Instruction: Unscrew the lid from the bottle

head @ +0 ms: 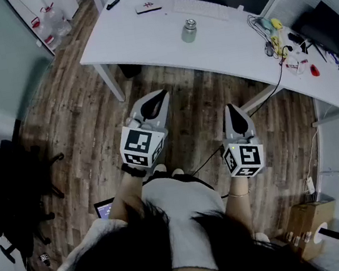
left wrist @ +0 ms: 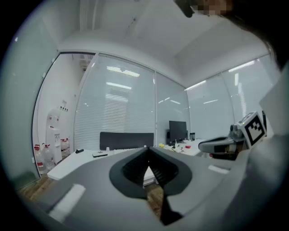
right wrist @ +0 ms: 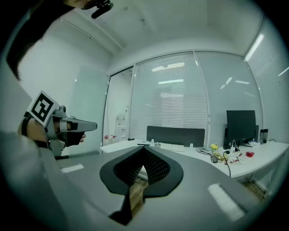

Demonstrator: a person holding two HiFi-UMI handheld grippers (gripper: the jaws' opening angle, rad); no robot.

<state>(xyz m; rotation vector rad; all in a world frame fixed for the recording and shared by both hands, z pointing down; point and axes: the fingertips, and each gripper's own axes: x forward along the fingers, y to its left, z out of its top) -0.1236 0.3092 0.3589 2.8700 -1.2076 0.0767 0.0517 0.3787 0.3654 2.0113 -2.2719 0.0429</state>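
Rig: left gripper (head: 159, 96) and right gripper (head: 234, 109) have pale grey moulded shells with black ribbed pads (right wrist: 151, 167) lining the jaws. Each carries a cube (head: 141, 146) faced with black-and-white square markers. Person wears a white short-sleeved top (head: 182, 215); long dark hair (head: 132, 263); dark band (head: 133, 170) at left wrist.

Floor (head: 78, 114): brown wood-look planks, slight sheen. Table (head: 142, 38): smooth white top, matt. Bottle (head: 189, 34): clear, glassy; lid (head: 190, 22) looks metallic. Left gripper (head: 154, 102), right gripper (head: 234, 114): matt grey plastic, black ribbed pads (right wrist: 156, 168).
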